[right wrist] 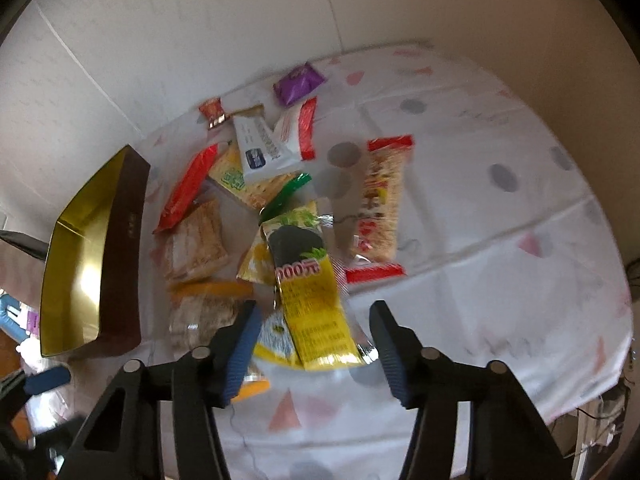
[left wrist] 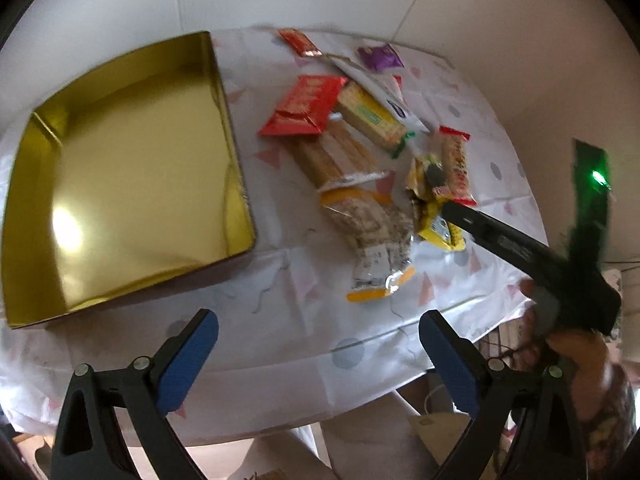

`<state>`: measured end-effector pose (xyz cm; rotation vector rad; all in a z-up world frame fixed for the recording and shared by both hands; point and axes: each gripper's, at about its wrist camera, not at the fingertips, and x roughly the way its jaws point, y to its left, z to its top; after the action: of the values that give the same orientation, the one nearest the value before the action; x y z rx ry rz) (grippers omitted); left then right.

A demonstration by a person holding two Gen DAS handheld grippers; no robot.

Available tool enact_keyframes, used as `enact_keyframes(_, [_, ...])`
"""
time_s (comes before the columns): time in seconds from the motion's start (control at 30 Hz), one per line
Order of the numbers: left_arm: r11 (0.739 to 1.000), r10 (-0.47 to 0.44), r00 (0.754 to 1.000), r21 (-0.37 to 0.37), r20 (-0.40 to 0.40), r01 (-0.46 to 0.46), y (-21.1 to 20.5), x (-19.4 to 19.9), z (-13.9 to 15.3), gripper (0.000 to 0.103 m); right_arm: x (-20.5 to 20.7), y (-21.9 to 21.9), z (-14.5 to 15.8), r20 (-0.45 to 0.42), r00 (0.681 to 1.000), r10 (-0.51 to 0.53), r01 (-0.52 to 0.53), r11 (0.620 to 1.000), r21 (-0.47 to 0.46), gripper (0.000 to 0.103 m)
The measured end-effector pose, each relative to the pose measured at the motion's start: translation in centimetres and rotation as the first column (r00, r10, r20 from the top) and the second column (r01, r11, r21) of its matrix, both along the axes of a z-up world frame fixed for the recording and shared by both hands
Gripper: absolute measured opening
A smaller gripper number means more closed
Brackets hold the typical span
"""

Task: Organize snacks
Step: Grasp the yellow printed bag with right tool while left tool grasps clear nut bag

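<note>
The right hand-held gripper (right wrist: 314, 348) hangs steeply over the snack heap with its ribbed blue pads either side of a glossy yellow foil packet with a dark picture panel (right wrist: 310, 280). The jaws stand apart and I see no pad pressing on it, so nothing is gripped yet. To do this pick well, I'd judge it best to straddle the packet across its narrow width, sink until the pads pass its crinkled edges, and close gently; the foil is slick and will crumple or slide out sideways if pinched off-centre.

The left hand-held gripper (left wrist: 318, 354) is open and empty above the near edge of the bench (left wrist: 304, 264), which wears a thin white plastic cloth printed with pink triangles and grey dots.

The snacks lie loosely overlapped: flat red sachets, clear-wrapped biscuit bars, a small purple pouch (right wrist: 298, 82). Left of the heap waits the shallow square box with mirror-gold lining (left wrist: 132, 168), bare inside.
</note>
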<state>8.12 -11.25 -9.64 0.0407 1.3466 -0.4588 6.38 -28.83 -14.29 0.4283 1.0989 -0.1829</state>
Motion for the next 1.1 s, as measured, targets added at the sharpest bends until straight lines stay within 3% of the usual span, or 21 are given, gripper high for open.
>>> enact_keyframes(0.13, [1.0,-0.007,1.0,0.021,0.008,0.007,-0.4,0.3,-0.3,0.101,1.2,-0.2,-1.7,-0.023,1.0,0.012,-0.011,0.999,0.033,0.051])
enact_keyframes(0.2, [1.0,-0.005,1.0,0.022,0.015,0.005,-0.7,0.7,-0.5,0.101,1.2,-0.3,-1.9,-0.013,1.0,0.021,-0.02,0.999,0.041,0.042])
enact_keyframes(0.27, [1.0,-0.005,1.0,0.02,0.014,0.005,-1.1,1.3,-0.9,0.101,0.6,-0.5,-1.8,-0.009,1.0,0.024,-0.024,0.999,0.047,0.04])
enact_keyframes(0.6, [0.994,-0.107,0.994,0.025,-0.026,0.107,-6.5,3.1,-3.9,0.099,-2.4,-2.7,-2.2,-0.012,0.999,-0.036,0.037,0.996,0.079,0.038])
enact_keyframes(0.77, [0.989,-0.141,0.989,0.037,-0.049,0.143,-8.5,3.8,-5.5,0.081,-3.7,-3.3,-2.1,-0.009,0.998,-0.058,0.059,0.996,0.065,0.038])
enact_keyframes(0.83, [0.986,-0.155,0.986,0.052,-0.052,0.158,-8.9,4.0,-6.2,0.066,-4.2,-3.7,-2.2,-0.008,0.997,-0.073,0.073,0.995,0.072,0.038])
enact_keyframes(1.1, [0.981,-0.191,0.981,0.008,-0.025,0.191,-8.3,3.6,-6.4,0.049,-4.3,-3.9,-2.5,-0.022,0.996,-0.083,0.085,0.993,0.085,0.039])
